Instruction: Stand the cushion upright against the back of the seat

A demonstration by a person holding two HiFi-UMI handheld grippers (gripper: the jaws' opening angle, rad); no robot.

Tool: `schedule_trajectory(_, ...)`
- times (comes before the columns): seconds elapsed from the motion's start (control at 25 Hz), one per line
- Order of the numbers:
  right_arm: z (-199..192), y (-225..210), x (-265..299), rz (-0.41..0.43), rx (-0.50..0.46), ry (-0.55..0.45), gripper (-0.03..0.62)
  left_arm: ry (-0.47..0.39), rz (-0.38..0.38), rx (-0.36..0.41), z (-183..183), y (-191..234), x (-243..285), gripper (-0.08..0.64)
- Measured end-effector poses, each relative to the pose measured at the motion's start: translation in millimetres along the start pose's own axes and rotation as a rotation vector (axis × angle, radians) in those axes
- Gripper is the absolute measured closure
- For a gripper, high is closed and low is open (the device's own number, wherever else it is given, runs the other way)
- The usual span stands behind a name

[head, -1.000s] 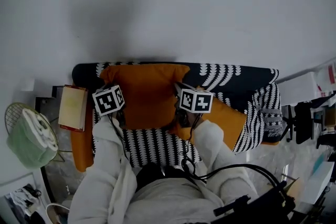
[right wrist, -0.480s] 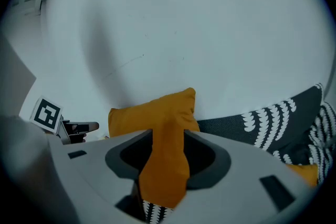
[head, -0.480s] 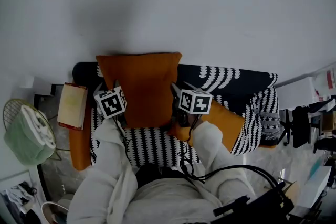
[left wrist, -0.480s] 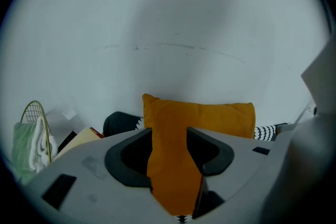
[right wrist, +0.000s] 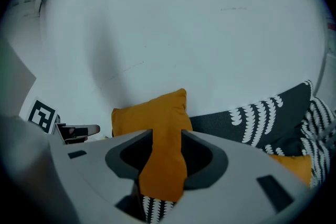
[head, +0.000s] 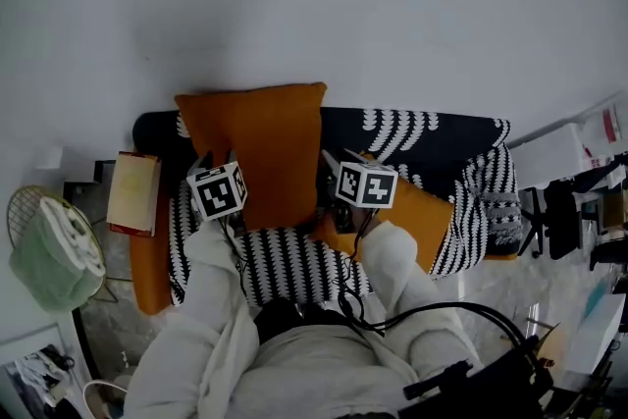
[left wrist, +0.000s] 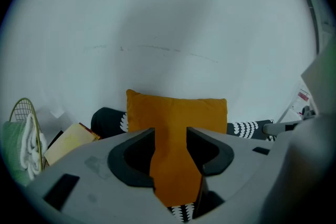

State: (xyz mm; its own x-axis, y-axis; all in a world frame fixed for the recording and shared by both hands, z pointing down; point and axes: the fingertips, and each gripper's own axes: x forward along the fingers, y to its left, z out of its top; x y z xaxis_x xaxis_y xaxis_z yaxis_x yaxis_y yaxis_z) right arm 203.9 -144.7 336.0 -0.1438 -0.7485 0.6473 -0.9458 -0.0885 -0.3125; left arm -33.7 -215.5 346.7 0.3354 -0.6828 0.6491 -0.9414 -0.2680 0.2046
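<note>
We count two orange cushions on one seat. The cushion [head: 257, 150] of the task stands upright in the centre-left of the head view, with its back against the dark back of the seat [head: 417, 134] and its lower edge on the black-and-white striped cover [head: 294, 268]. The second cushion [head: 427, 219] lies right of centre, on the same cover. There are two grippers, and each carries one marker cube [head: 218, 191]. Both are in front of the upright cushion, one near each of its lower corners. The left gripper [left wrist: 170, 136] has its jaws apart. They have just been opening and they hold nothing: in the left gripper view the orange front of the cushion only shows through the gap, and the pads do not press on it. The right gripper [right wrist: 167, 139] is the same, with jaws spread after just opening and the cushion seen between them but not gripped. One book [head: 134, 194] with a pale cover lies at the left end of the seat. We find one container, a round wire basket [head: 22, 211] at the left edge of the frame, and in it is one folded pale green cloth [head: 59, 255]. Two white sleeves [head: 211, 309] reach up from the lower centre.
</note>
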Motion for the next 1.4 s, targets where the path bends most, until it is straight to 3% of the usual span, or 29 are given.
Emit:
schedule_trajectory(0.64,-35.9,-33.9,-65.8,-0.087,0.001,0.009,0.373,0.034,-0.153,-0.003,-45.9,-65.8,-32.7,0.385)
schedule_trajectory(0.76,-42.5,-40.9,-76.8,-0.091,0.001,0.002,0.378,0.040,-0.159,0.003,-53.4,-79.5,-39.0,0.433)
schedule_trajectory(0.84,-45.6,-50.9,-86.9,-0.114,-0.002,-0.012,0.423,0.039,-0.155,0.001,-58.9,-89.4,-45.5,0.507)
schedule_trajectory(0.92,-49.3,-64.9,-99.0,-0.131,0.011,-0.028,0.461,0.035,-0.154,0.005,-65.5,-102.5,-53.4,0.523)
schedule_trajectory(1.12,-61.3,-106.3,-135.4,-0.117,0.063,-0.061,0.496,0.018,-0.149,0.020,-84.2,-149.5,-75.1,0.534)
schedule_trajectory(1.4,-91.8,-170.0,-190.5,-0.035,0.088,-0.051,0.520,0.006,-0.155,0.001,-142.7,-257.8,-107.6,0.550)
